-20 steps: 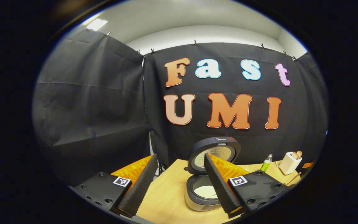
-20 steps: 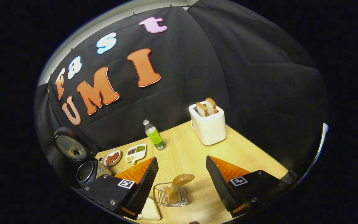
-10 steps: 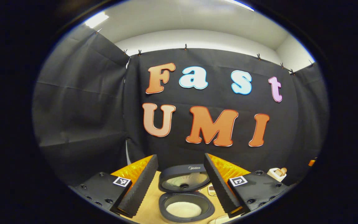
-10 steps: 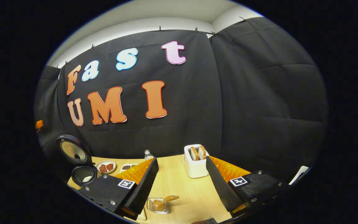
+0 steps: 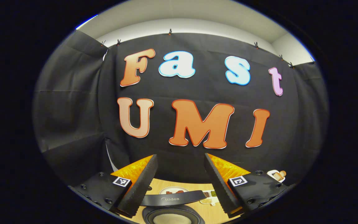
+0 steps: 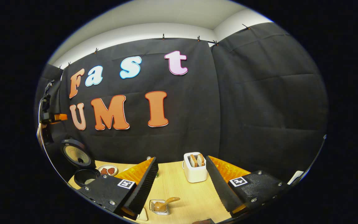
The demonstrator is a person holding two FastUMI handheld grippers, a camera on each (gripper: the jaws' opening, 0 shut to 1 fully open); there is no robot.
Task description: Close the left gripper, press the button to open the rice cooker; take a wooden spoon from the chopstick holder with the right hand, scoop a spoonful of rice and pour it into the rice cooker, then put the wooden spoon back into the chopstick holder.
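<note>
The rice cooker point(image 5: 172, 198) stands with its lid up right below my left gripper point(image 5: 180, 158), which is open and holds nothing; white rice point(image 5: 170, 220) shows in the pot. In the right gripper view the same cooker point(image 6: 84, 178) sits at the far left of the wooden table point(image 6: 179, 183), lid point(image 6: 75, 154) raised. The wooden spoon point(image 6: 166, 202) rests in the wire chopstick holder point(image 6: 159, 207), low between the fingers of my right gripper point(image 6: 181, 158). That gripper is open, empty and clear above the holder.
A white toaster point(image 6: 195, 166) with bread slices stands at the back of the table. A plate of red pieces point(image 6: 107, 170) lies beside the cooker, and a divided dish point(image 5: 209, 199) lies behind it. A white object point(image 6: 143, 214) lies left of the holder.
My left gripper has moved in over the open cooker, which slid to the view's bottom edge. The right gripper drew back and tilted up from the holder. Both stayed open.
</note>
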